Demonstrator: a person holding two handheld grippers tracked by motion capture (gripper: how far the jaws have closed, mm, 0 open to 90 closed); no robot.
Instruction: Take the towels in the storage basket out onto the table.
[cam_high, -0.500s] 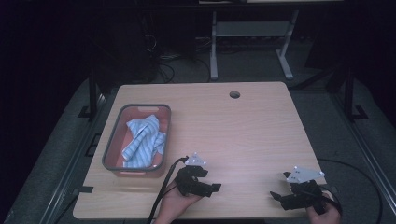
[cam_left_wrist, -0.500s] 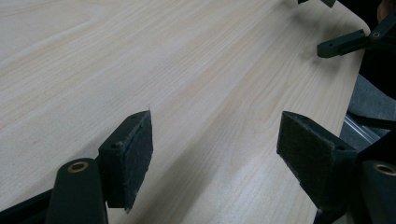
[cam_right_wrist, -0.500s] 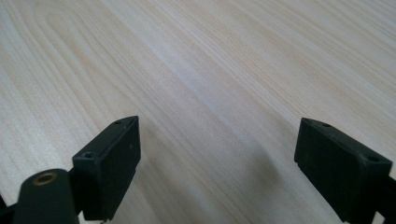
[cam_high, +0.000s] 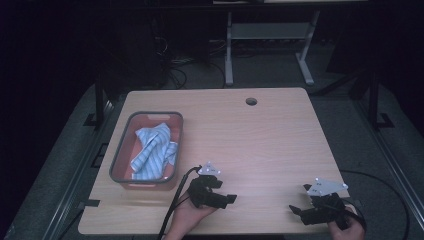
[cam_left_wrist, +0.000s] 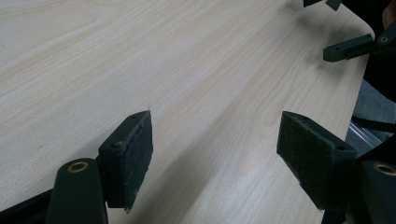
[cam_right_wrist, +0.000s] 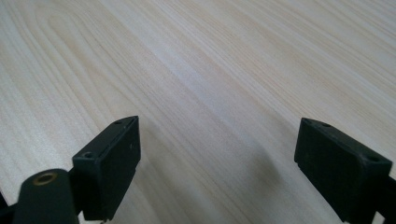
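Note:
My left gripper (cam_high: 231, 199) rests low over the front of the wooden table (cam_high: 260, 135), held by a hand at the bottom edge, its jaws pointing right. In the left gripper view its pads (cam_left_wrist: 135, 156) stand wide apart with only bare wood between them, so my left gripper (cam_left_wrist: 215, 156) is open. My right gripper (cam_high: 296, 210) sits near the front right corner, jaws pointing left. The right gripper view shows my right gripper (cam_right_wrist: 217, 161) open too, nothing between its jaws. A blue-and-white striped cloth (cam_high: 154, 150) lies crumpled in a grey-rimmed red bin (cam_high: 118, 155) at the table's left.
A round cable hole (cam_high: 251, 101) sits near the table's far edge. The right gripper's jaw tips (cam_left_wrist: 348, 46) appear at the top right of the left gripper view. Cables trail off the front edge. Dark floor and a white frame (cam_high: 270, 45) lie beyond the table.

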